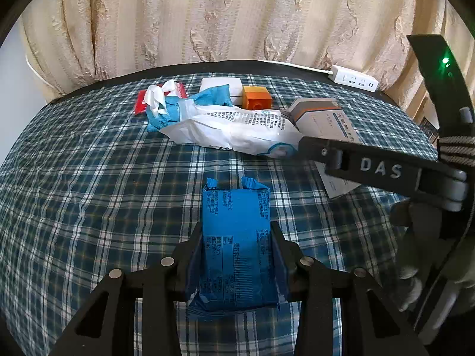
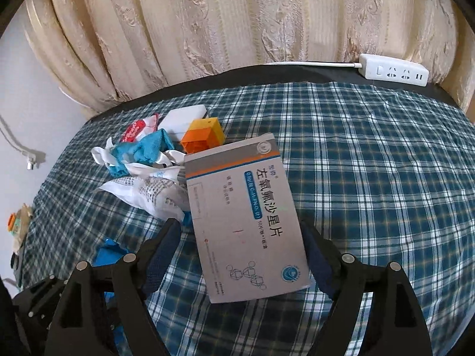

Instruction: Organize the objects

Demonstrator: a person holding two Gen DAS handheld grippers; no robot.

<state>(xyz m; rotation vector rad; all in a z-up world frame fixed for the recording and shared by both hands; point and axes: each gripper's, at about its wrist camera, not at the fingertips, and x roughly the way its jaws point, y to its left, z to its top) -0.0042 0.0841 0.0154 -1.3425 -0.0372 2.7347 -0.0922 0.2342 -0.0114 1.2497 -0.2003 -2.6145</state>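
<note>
Left hand-held gripper [image 1: 236, 247]: both fingers pressed against the sides of a blue packet [image 1: 236, 246], gripping it. Packet's long axis runs along the fingers, pointing away from the camera toward the curtain [image 1: 207, 14]; its torn, crimped end is the far end. It sits over the plaid cloth [image 1: 89, 192] covering the worktop, near the front edge; whether it touches the cloth cannot be told.

Right hand-held gripper [image 2: 242, 247]: jaws spread wide on either side of a grey medicine box [image 2: 243, 219]. The right finger [image 2: 314, 255] meets the box edge; the left finger [image 2: 161, 252] stands clear of it. Grip cannot be confirmed. The box's long axis runs roughly along the fingers, tilted slightly left at the far end, with its orange-and-grey band farthest from the camera. Printed face up.

Cluster at the far left of the cloth, touching or overlapping:
- white plastic pouch [image 1: 237, 127], lying crosswise, one end under the box
- blue fabric bundle [image 2: 145, 148] with white ribbon
- red packet [image 2: 133, 130]
- white flat box [image 2: 181, 118]
- orange-and-yellow cube [image 2: 202, 138], just beyond the medicine box

White power strip [image 2: 394, 72] on the dark worktop rim beyond the cloth, against the curtain.
</note>
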